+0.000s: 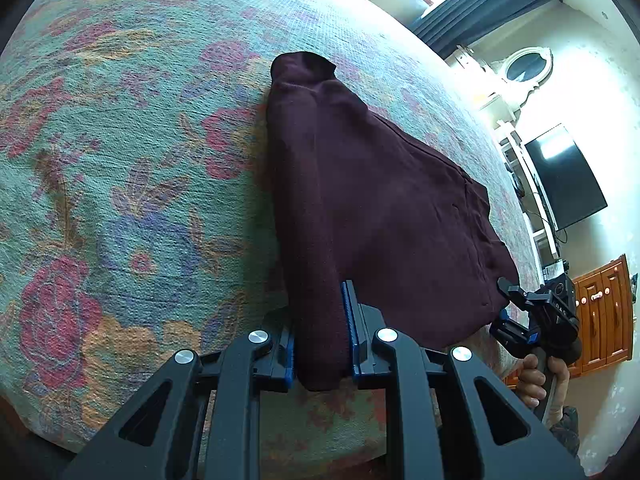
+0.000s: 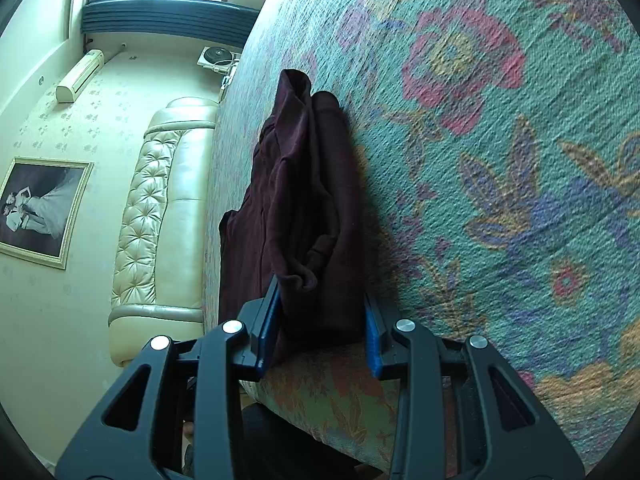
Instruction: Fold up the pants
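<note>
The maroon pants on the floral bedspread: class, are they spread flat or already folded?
Folded. The pants lie doubled in stacked layers on the bedspread, and both grippers pinch the near edge.

The pants (image 1: 372,200) are dark red and soft. They are lying folded on the bed, close to its edge. The near end is lifting up a little and bunching. The far end is curling up.

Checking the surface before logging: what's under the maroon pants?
The floral bedspread lies under the pants; anything beneath the cloth itself is covered.
</note>
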`<state>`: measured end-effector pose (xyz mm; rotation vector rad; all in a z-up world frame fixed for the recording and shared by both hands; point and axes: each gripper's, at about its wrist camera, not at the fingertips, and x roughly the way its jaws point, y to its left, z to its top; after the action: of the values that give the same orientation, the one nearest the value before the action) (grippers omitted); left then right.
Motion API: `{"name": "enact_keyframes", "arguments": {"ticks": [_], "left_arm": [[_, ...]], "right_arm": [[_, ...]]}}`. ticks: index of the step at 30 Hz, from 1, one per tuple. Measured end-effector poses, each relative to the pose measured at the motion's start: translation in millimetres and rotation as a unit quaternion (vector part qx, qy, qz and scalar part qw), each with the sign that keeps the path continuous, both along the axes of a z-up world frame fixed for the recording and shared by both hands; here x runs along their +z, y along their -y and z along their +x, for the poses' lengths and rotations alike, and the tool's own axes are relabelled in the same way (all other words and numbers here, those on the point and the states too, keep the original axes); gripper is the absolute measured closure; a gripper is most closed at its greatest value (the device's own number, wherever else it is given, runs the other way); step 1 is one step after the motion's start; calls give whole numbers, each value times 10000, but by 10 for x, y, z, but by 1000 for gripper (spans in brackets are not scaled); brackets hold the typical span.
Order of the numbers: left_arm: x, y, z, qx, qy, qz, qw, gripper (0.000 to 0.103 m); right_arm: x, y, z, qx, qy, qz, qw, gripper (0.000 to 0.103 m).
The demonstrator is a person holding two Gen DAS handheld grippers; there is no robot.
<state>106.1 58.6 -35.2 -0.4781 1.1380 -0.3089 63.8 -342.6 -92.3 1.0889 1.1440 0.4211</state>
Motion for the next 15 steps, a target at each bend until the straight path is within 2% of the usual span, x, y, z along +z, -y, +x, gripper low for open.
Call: {"name": "enact_keyframes", "arguments": {"ticks": [11, 12, 13, 14, 15], "left_arm": [[14, -20, 2, -74, 5, 13, 10000, 82], [-6, -19, 15, -125, -43, 32, 9999, 76], [-45, -36, 31, -132, -107, -7, 9999, 64], [-71, -59, 36, -130, -150, -133, 9997, 58], [-102, -91, 33, -104, -178, -314, 9993, 44]], "right_arm": [[44, -3, 11, -28, -9, 11, 10000, 67], [15, 7, 15, -28, -56, 59, 10000, 63], [-7, 13, 17, -20, -82, 102, 9999, 59], [-29, 35, 13, -30, -99, 135, 9999, 57], [-42, 54, 8, -47, -115, 179, 9998, 54]]}}
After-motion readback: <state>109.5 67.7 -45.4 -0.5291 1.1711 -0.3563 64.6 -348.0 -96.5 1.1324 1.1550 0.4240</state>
